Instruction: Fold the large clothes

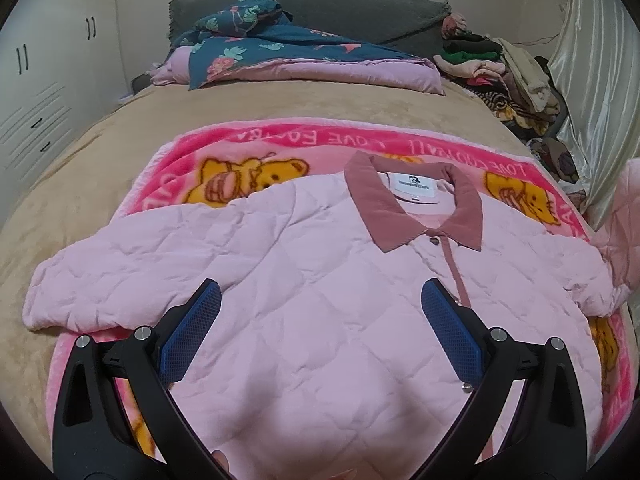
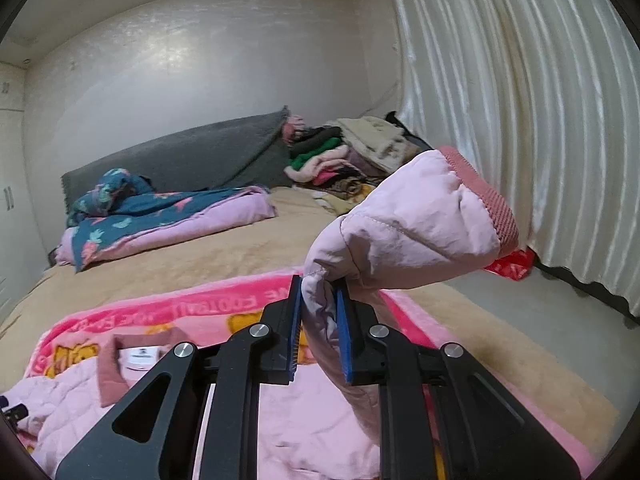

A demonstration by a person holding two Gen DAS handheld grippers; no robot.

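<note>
A pale pink quilted jacket (image 1: 320,280) with a darker pink collar (image 1: 412,204) lies front-up on a bright pink bear blanket (image 1: 248,156). My left gripper (image 1: 320,304) hovers over the jacket's chest, its blue pads wide apart and holding nothing. In the right wrist view my right gripper (image 2: 318,296) is shut on the jacket's sleeve (image 2: 404,236), which is lifted off the bed; the ribbed cuff (image 2: 488,200) sticks up to the right. The jacket's body (image 2: 304,432) lies below. The lifted sleeve (image 1: 624,220) shows at the left wrist view's right edge.
The blanket lies on a tan bedspread (image 1: 120,132). A folded floral and pink quilt (image 1: 280,56) and a grey headboard cushion (image 1: 352,8) sit at the far end. A heap of clothes (image 2: 344,160) is piled by the curtain (image 2: 520,100). White cupboards (image 1: 44,80) stand left.
</note>
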